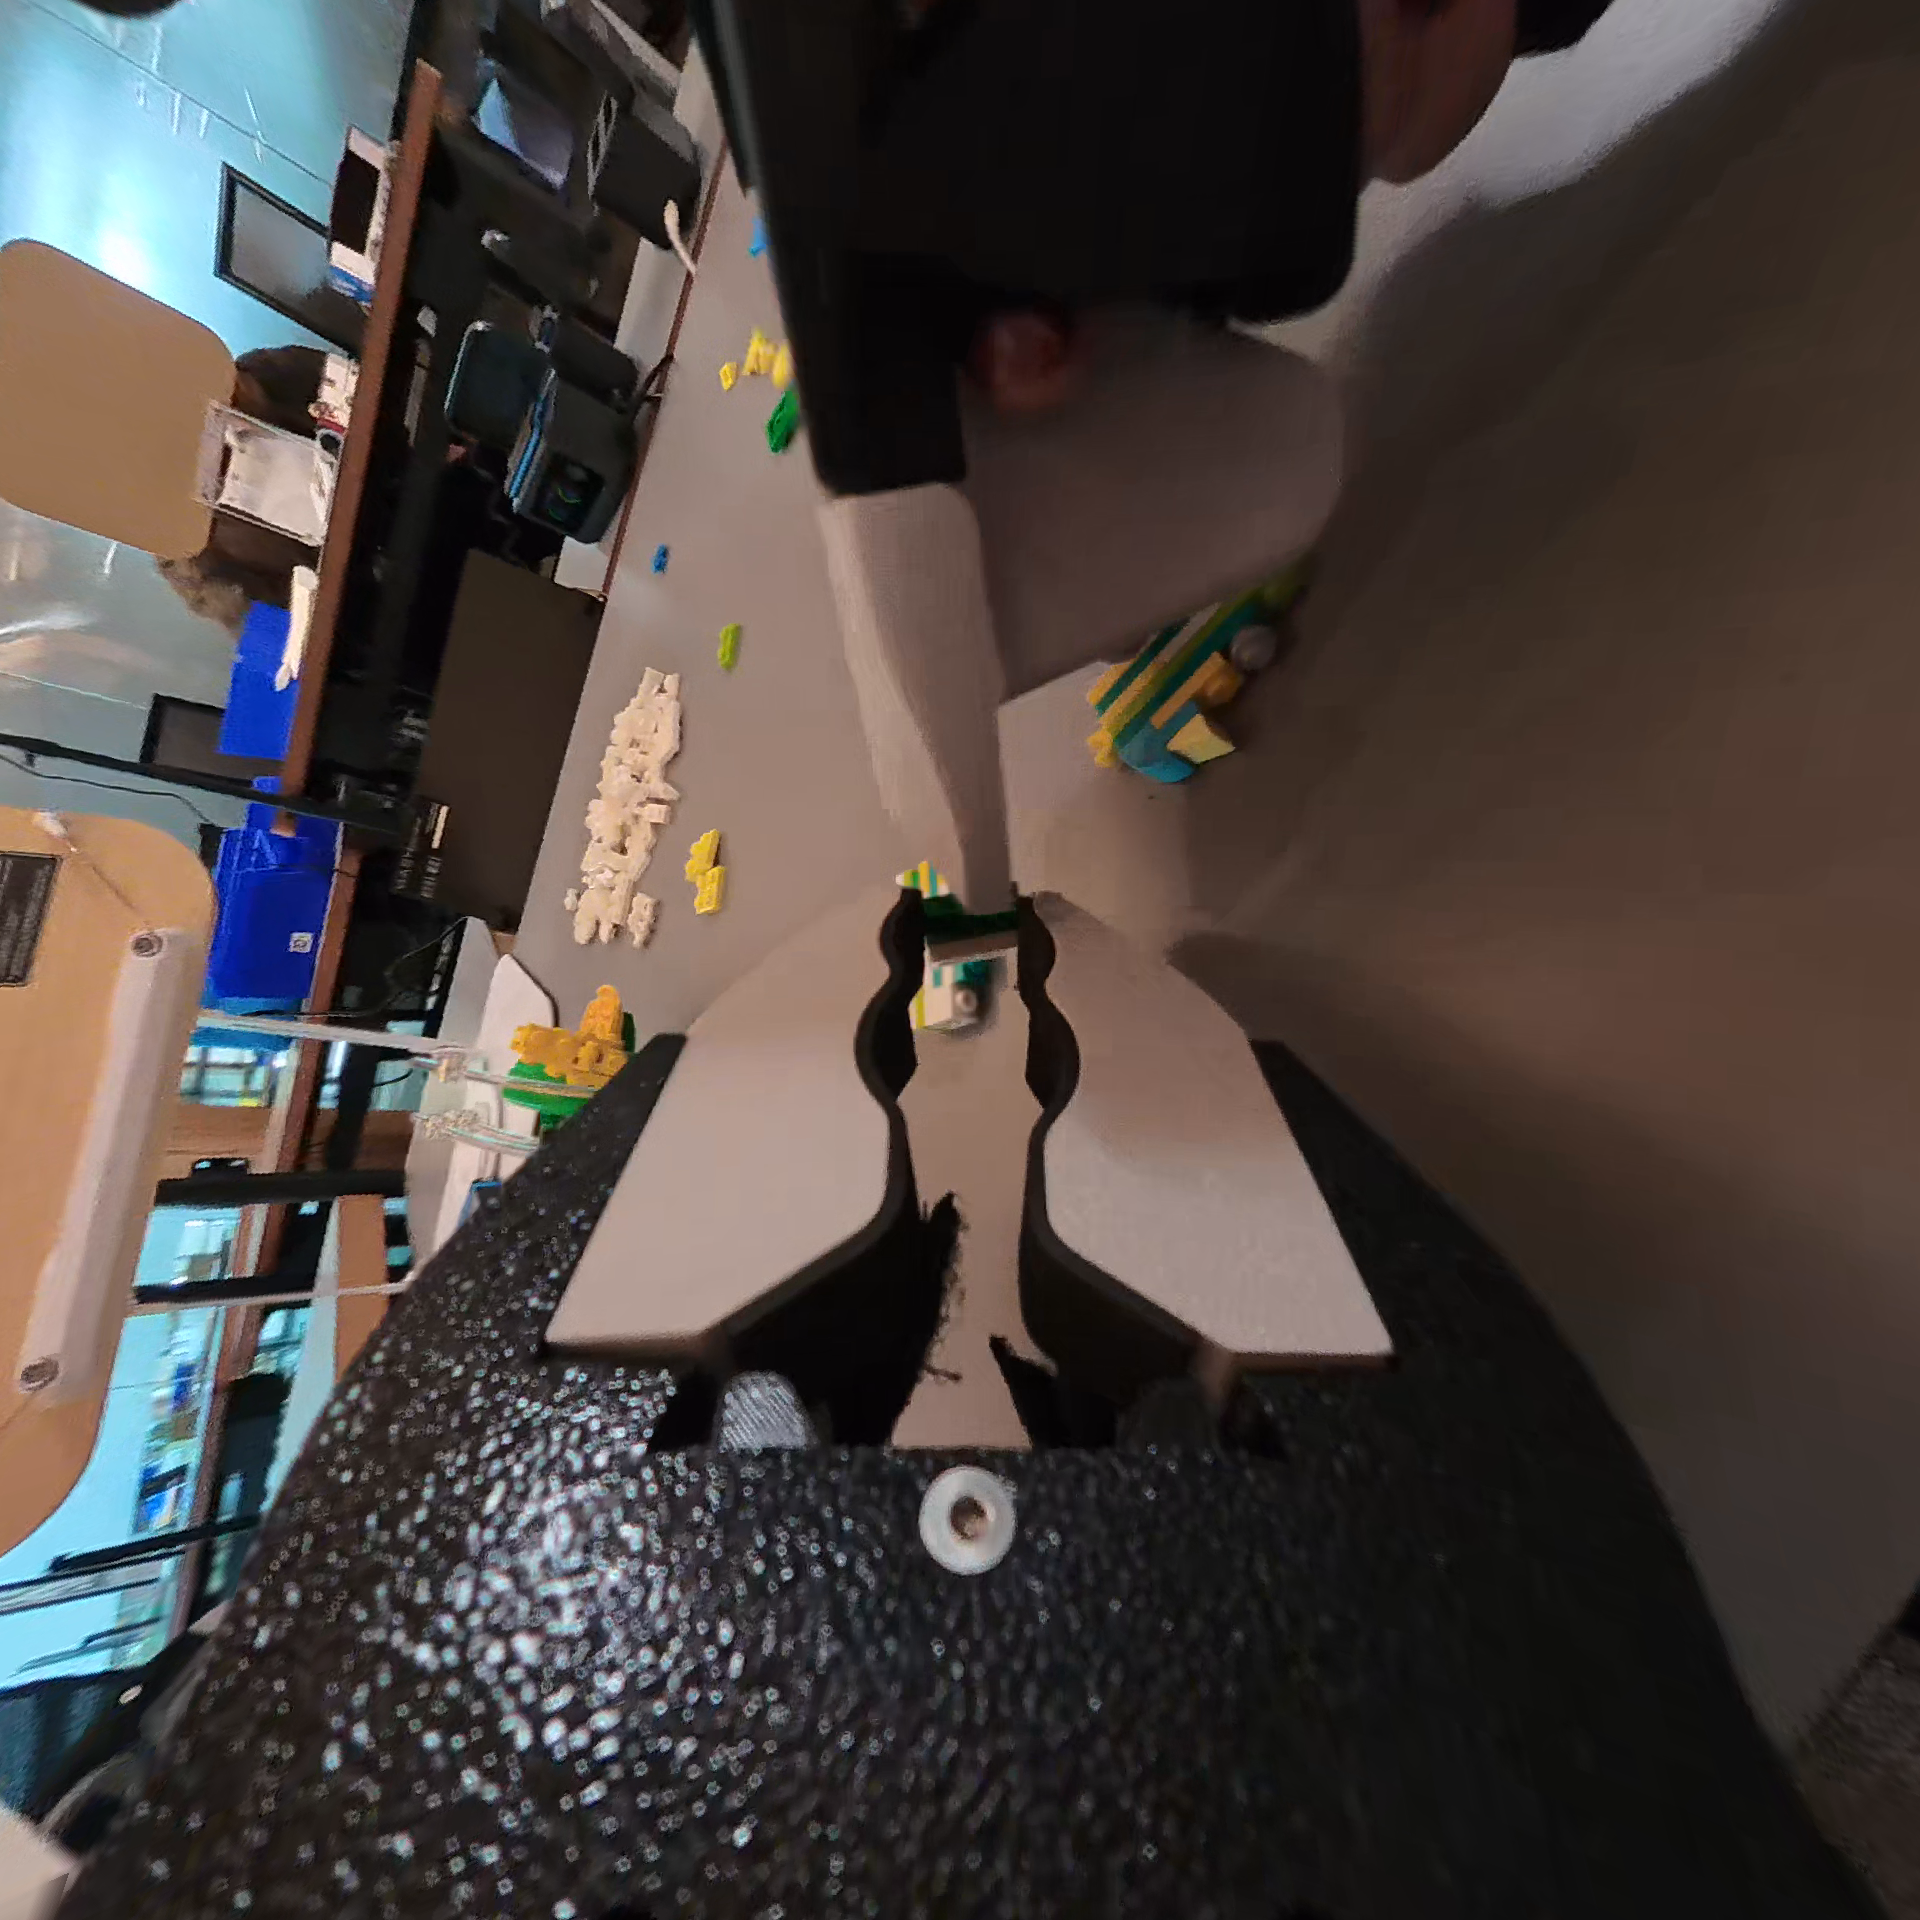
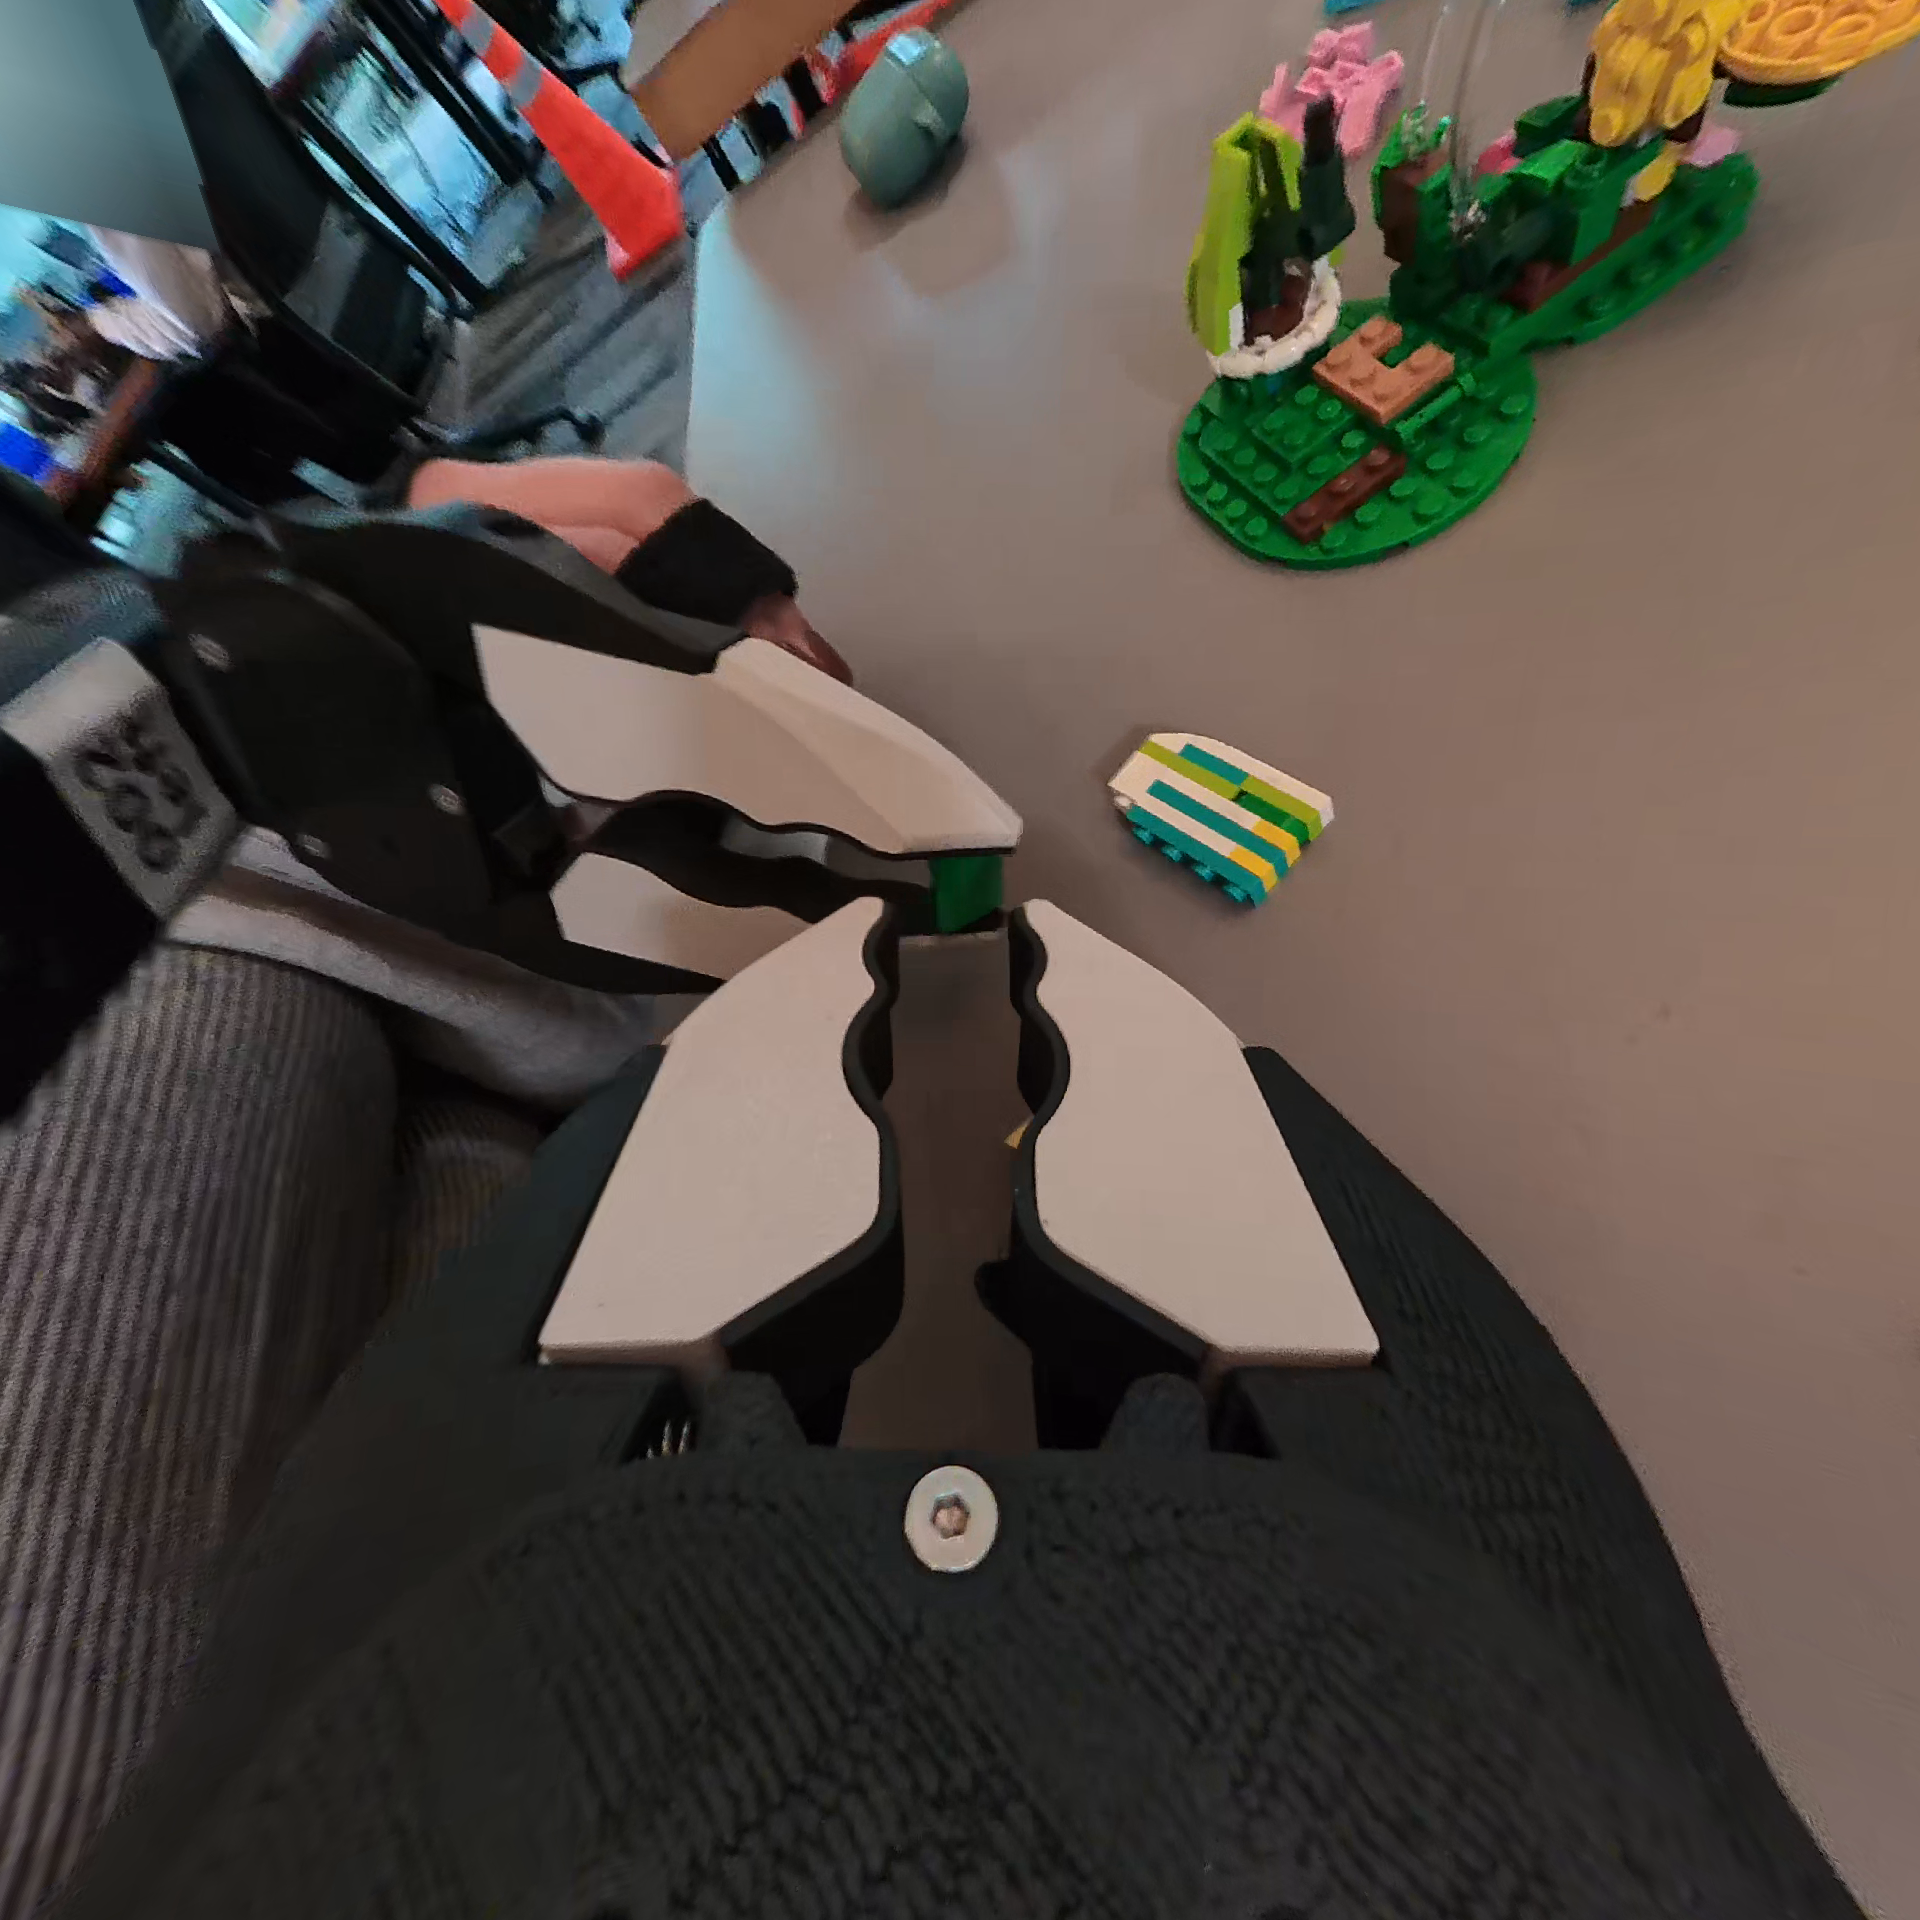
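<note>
Here both grippers (image 1: pixel 966 920) (image 2: pixel 951 920) pinch one green brick (image 2: pixel 964 888).

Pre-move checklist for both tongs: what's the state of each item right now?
1. Left tongs clamped on the green-and-grey brick piece: ok.
2. Right tongs pressing on that piece: cannot tell; its grey edge sits between the tips.
3. Striped brick piece clear of both tongs: ok, it lies apart on the table.
4. Green baseplate model out of the way: ok.
5. Held piece lifted off the table: cannot tell.
</note>
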Available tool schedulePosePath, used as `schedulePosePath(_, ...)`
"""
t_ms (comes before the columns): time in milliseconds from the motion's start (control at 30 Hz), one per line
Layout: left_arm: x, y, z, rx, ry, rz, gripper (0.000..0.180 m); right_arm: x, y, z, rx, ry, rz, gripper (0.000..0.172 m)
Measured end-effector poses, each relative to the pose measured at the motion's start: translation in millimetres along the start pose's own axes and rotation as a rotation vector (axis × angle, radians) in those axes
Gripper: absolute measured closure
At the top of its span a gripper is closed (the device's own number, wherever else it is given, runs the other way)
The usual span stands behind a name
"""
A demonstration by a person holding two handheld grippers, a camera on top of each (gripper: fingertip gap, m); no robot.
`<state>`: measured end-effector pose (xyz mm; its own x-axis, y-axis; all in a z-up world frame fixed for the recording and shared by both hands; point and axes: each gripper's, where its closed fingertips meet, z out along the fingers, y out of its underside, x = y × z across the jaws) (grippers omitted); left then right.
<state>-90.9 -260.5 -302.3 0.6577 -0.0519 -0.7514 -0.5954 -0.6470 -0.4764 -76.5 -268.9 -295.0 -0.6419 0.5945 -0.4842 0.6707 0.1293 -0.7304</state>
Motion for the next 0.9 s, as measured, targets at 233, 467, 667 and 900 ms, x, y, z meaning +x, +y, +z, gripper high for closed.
schedulePosePath(233,-1.5,-7.9,-0.4,0.025,-0.029,-0.009,0.163,1.9,-0.2,3.8,0.001,0.043,-0.003,0.155)
schedulePosePath(467,-11.6,-18.8,-9.3,0.184,0.007,-0.267,0.16,1.1,-12.4,-5.9,0.079,0.084,-0.151,0.169)
schedulePosePath(667,-27.4,-33.1,-27.7,0.46,0.221,-0.723,0.145,-3.3,-26.3,-18.7,0.19,0.158,-0.405,0.17)
schedulePosePath(900,-29.0,-28.6,-25.7,0.342,-0.114,-0.225,0.144,-10.9,-32.0,-25.2,0.251,0.006,-0.168,0.17)
